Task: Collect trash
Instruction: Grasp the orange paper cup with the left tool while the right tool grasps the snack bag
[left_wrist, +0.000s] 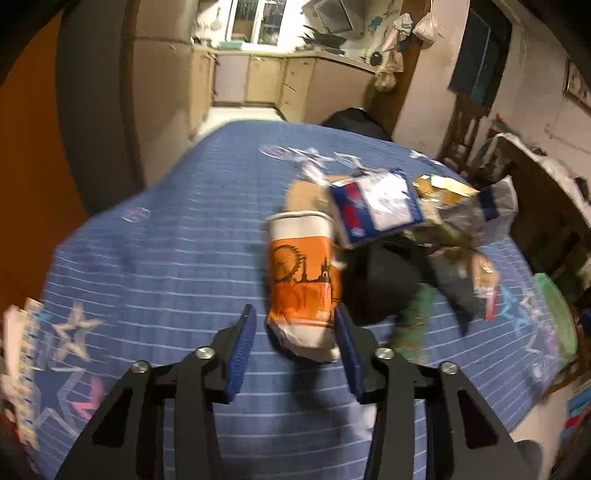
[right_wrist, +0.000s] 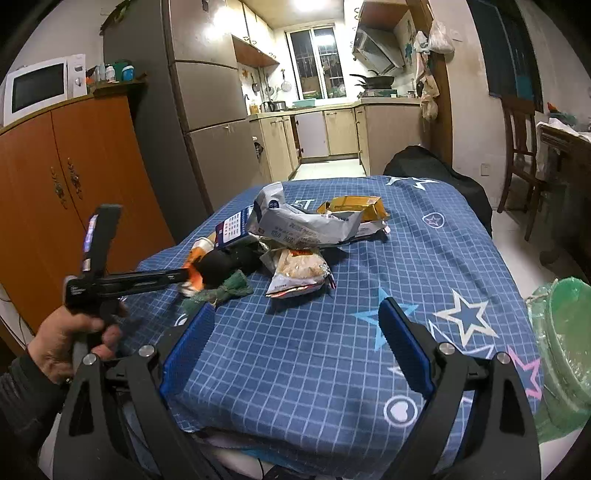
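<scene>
An orange and white paper cup (left_wrist: 303, 280) lies on the blue cloth, its crushed base between the fingers of my left gripper (left_wrist: 295, 332). The jaws stand open around it; the right pad touches it, the left pad is apart. Behind the cup is a trash pile: a blue and white box (left_wrist: 376, 206), a black lump (left_wrist: 384, 284), a green rag (left_wrist: 413, 317), grey bags (left_wrist: 469, 218). In the right wrist view my right gripper (right_wrist: 295, 332) is open and empty over the cloth, in front of the pile (right_wrist: 295, 236). The left gripper (right_wrist: 184, 275) reaches the cup from the left.
A bin lined with a green bag (right_wrist: 561, 350) stands at the table's right edge. A snack bag (right_wrist: 299, 273) and yellow carton (right_wrist: 354, 206) lie in the pile. An orange cabinet (right_wrist: 74, 184) stands left, a dark chair (right_wrist: 436, 166) behind the table.
</scene>
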